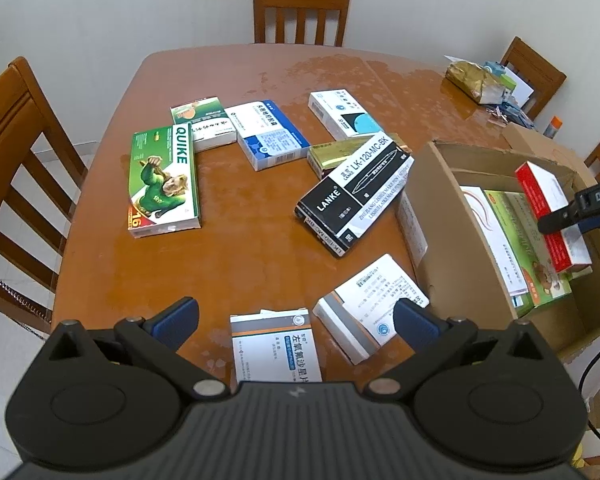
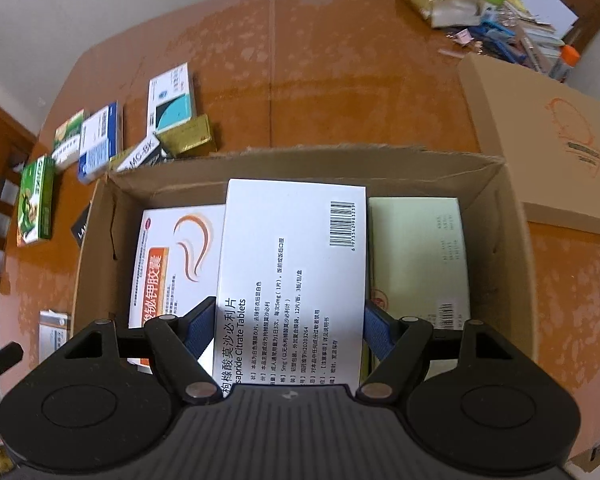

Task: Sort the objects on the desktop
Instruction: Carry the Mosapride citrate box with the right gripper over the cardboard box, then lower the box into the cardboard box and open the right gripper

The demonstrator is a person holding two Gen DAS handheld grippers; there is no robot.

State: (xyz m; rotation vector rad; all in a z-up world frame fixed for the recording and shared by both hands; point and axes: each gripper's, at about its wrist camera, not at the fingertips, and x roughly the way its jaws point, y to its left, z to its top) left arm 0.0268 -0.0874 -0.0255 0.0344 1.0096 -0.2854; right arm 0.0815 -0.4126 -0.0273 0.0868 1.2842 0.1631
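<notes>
- Over the cardboard box (image 2: pixel 300 160), the right gripper (image 2: pixel 290 324) pinches a white tablet carton (image 2: pixel 296 264).
- Above the surface (image 1: pixel 240 252), the left gripper (image 1: pixel 296 320) stands spread, holding nothing.

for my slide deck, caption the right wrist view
Right gripper holds a white tablet box above the cardboard box.

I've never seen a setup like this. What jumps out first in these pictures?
Most striking is the white tablet box clamped between the right gripper fingers, held over an open cardboard box that already holds other medicine packs. Out on the brown table lie more scattered boxes, notably a bright green QUIKE box at the left and a black LANKE pen box in the middle. The left gripper is open above the near table edge.
</notes>
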